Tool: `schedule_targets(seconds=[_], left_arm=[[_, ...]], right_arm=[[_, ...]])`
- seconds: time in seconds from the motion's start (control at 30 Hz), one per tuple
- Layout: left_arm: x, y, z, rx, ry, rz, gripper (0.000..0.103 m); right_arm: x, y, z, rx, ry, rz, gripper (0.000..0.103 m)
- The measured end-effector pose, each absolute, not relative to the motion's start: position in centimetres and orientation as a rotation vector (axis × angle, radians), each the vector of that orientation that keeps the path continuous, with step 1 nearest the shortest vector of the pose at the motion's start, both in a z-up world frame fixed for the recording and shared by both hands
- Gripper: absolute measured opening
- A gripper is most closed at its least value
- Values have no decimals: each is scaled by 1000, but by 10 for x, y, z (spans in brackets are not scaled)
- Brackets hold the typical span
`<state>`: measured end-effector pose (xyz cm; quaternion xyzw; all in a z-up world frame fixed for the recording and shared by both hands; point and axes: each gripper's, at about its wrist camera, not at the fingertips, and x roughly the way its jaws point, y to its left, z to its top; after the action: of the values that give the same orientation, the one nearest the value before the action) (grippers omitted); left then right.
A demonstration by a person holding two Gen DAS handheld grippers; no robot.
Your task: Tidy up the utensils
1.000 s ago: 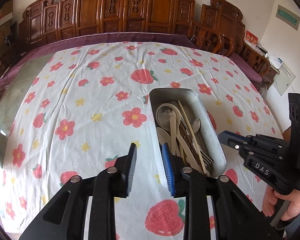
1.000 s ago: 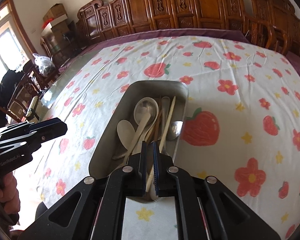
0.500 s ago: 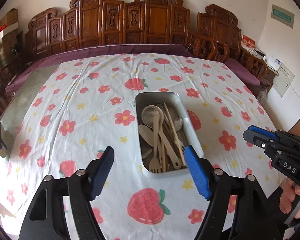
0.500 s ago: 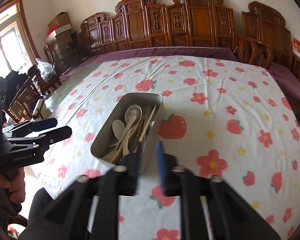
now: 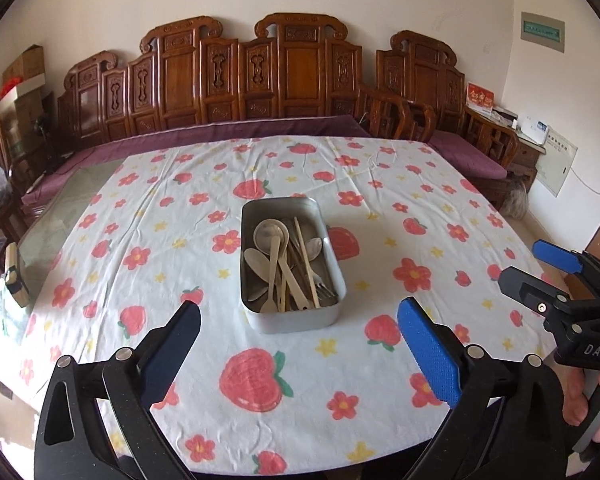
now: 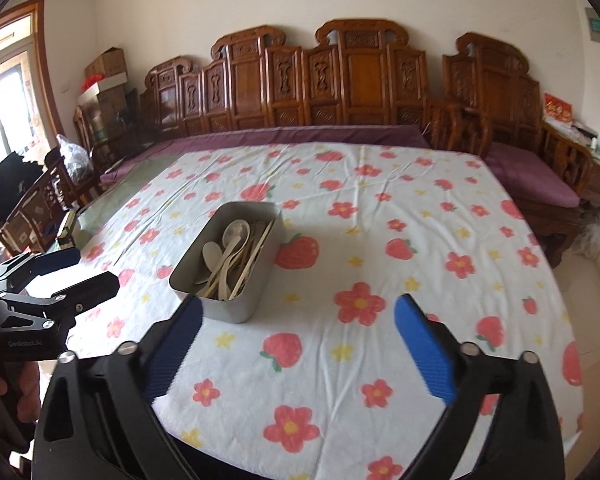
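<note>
A metal tin (image 5: 296, 320) is seen near the middle of the near half of a table covered by a flowered cloth (image 5: 400, 216), and this tin is taken as the landmark. Pale spoons (image 5: 269, 236), a fork (image 5: 318, 280) and chopsticks (image 5: 306, 264) are piled inside it, their handles pointed toward its near end. Bare cloth is left on every side of the tin, with the widest stretch beyond it and to its right; the table's near edge is met a short way in front of it. The left gripper (image 5: 298, 346) is held in front of the tin with its jaws spread wide and nothing between them. The right gripper (image 6: 298, 340) is likewise released and empty, held in front of the tin and to its right; in the left wrist view it (image 5: 540, 268) is seen off the table's right edge, with "DAS" lettered on its body. To the left of the tin, a strip of uncovered glass tabletop (image 5: 60, 216) is shown, with a small block (image 5: 16, 276) resting near its edge. Behind the tin, past the table's far edge, a carved wooden bench (image 5: 300, 80) with purple cushions is set against the wall. Far right of the tin a green wall sign (image 5: 542, 32) is hung, its writing too small to be read.
</note>
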<state>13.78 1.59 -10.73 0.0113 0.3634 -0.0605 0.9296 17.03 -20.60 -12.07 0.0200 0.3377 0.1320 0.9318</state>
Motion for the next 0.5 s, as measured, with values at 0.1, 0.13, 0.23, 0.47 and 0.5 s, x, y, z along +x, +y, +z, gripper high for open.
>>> schedule_targets(seconds=[0.1, 0.13, 0.23, 0.47, 0.5], left_arm=[[127, 9, -94, 33, 711, -121, 95], [123, 6, -87, 39, 696, -120, 95], [115, 0, -71, 45, 668, -127, 95], [93, -8, -31, 35, 590, -133, 95], [90, -9, -26, 34, 579, -135, 95]], right_arm=[[157, -211, -107, 42, 665, 254, 100], [152, -213, -101, 40, 648, 247, 100], [139, -219, -82, 44, 605, 230, 100], [110, -225, -41, 39, 508, 226, 100], [108, -225, -37, 38, 500, 227, 100]])
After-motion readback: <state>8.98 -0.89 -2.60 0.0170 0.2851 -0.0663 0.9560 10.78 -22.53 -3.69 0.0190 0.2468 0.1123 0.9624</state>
